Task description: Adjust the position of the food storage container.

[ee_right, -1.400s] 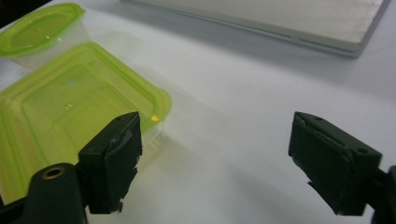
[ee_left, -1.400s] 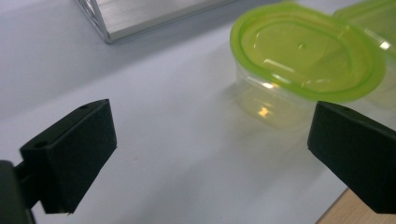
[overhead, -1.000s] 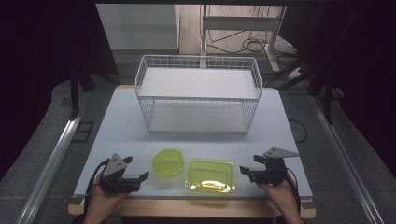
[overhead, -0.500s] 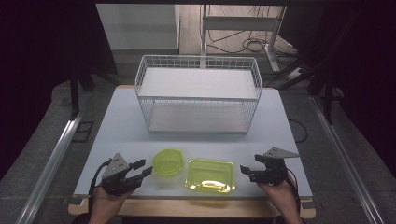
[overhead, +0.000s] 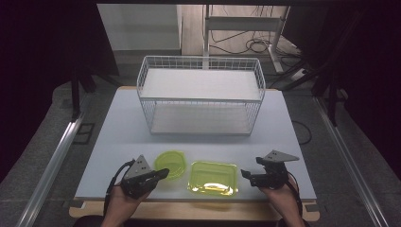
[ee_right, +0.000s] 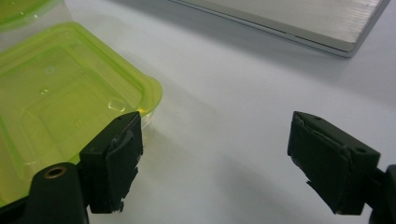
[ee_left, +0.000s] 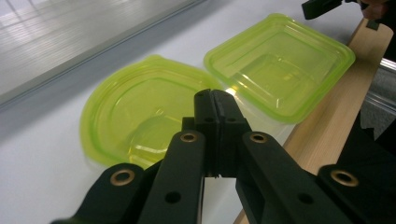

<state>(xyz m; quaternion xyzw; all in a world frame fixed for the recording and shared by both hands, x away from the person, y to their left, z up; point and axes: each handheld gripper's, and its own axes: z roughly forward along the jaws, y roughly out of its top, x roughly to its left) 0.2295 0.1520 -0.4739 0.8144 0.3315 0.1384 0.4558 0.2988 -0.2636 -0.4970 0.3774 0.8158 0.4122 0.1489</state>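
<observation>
At near edge of white worktop point(overhead: 118, 137): round green lid point(overhead: 171, 163) and rectangular green lid point(overhead: 213, 178) side by side, well short of wire basket point(overhead: 201, 97). Left claw point(overhead: 160, 173) just closed, jaws pressed together on nothing (tips over round lid's rim). Right claw point(overhead: 246, 175) spread apart, empty, just beside rectangular lid's corner.

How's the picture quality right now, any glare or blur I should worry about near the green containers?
High view: dark surroundings, table evenly lit, sharp. Left gripper view: glare spot on the rectangular container beside the shut left gripper, whose base blurs. Right gripper view: right gripper jaws soft, container crisp.
</observation>
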